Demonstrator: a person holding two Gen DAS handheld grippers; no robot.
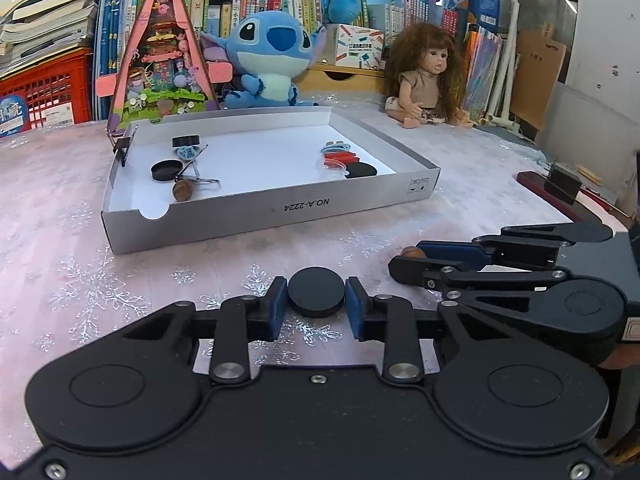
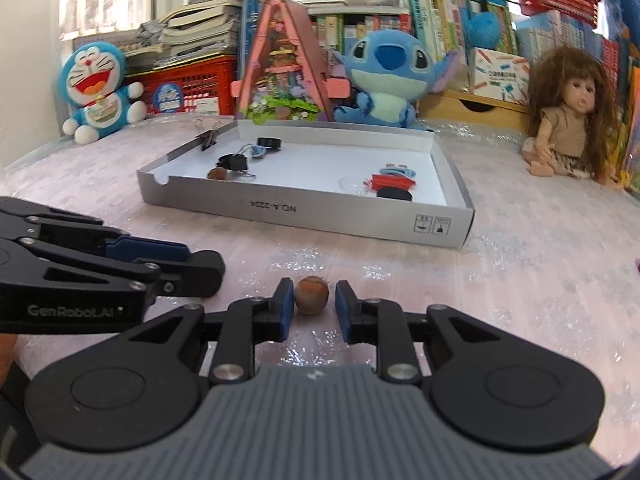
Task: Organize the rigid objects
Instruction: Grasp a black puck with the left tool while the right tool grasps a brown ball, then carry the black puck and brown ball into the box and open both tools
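While the left claw point(image 1: 316, 304) brackets a flat round matte-black disc point(image 1: 316, 294) on the pink surface point(image 1: 60, 240), pads near it, contact unclear. Right claw point(image 2: 311, 305) spread around one brown nut point(image 2: 311, 294), small gaps both sides. White cardboard tray point(image 1: 280, 208): one more nut.

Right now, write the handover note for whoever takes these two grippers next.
Left gripper: jaws around the flat black round disc on the pink snowflake tablecloth, pads at its sides; contact unclear, not lifted.
Right gripper: jaws open around the small brown round nut, a gap showing at its right side.
Done: the shallow white cardboard box already holds two groups: black caps, binder clips and a nut at its left end, red and black pieces at its right end.
Left: grip and place the disc and nut in the box.
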